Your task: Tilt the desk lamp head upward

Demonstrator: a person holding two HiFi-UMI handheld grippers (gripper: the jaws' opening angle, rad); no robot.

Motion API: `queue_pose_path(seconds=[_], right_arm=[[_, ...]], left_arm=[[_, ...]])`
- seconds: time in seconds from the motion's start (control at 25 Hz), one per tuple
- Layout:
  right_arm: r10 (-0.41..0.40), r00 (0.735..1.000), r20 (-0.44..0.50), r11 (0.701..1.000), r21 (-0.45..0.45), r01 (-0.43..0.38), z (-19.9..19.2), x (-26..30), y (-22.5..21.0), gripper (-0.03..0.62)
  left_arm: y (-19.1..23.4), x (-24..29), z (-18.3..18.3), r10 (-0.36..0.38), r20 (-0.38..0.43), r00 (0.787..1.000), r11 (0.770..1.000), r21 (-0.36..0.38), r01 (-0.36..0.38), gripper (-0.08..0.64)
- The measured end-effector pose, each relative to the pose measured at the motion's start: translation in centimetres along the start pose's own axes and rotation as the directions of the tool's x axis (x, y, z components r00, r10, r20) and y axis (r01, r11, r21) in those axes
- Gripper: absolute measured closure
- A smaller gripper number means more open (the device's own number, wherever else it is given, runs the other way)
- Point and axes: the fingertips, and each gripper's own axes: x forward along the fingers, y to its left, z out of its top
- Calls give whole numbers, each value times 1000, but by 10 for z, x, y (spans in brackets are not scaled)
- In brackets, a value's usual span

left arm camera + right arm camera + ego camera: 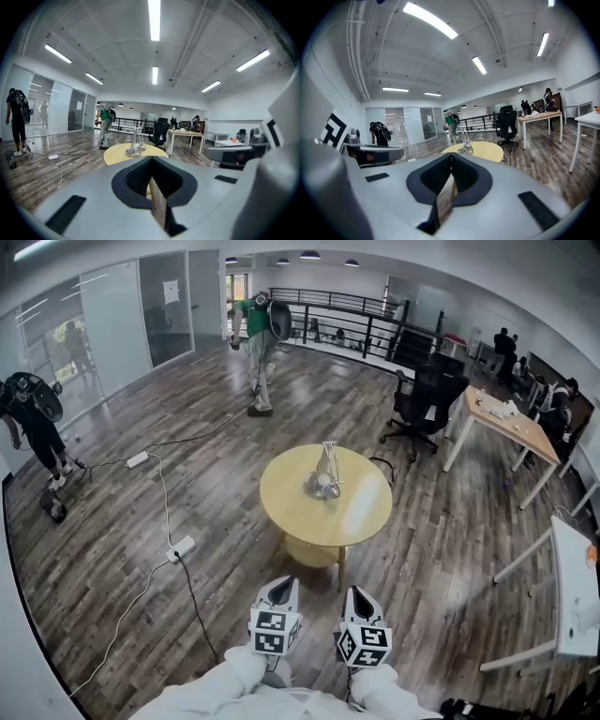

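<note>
- Bright, even indoor light; long ceiling strips [154, 18] overhead, blown out white; extra brightness from glass wall [58, 343] at head view's left
- White glare patch on right part of round table [291, 493] top; pale sheen streaks on wood floor [216, 427]
- Shadows soft, faint one under table
- Heavy fisheye in all views; straight lines bow; black corners in both gripper views
- Left gripper [152, 157] and right gripper [451, 154] bodies close to lens, soft; far room small, low detail
</note>
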Motion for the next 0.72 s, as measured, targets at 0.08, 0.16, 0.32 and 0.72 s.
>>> queue_pose_path(seconds=[0.08, 0.16, 0.32, 0.72], right_arm=[[-1, 1000, 7, 1000, -7, 1, 5, 22, 0, 578], [4, 1000, 12, 1000, -14, -4, 11, 45, 3, 578], [5, 1000, 9, 1000, -13, -5, 18, 80, 12, 578], [-43, 999, -20, 999, -11, 43, 22, 134, -3, 578]], left_arm=[[10, 16, 4, -10, -1, 1000, 1000, 5, 10, 558], [21, 32, 8, -18, -4, 1000, 1000, 8, 18, 558], [44, 54, 13, -32, -21, 999, 999, 13, 32, 558], [79, 107, 21, -48, -41, 998, 999, -8, 48, 558]])
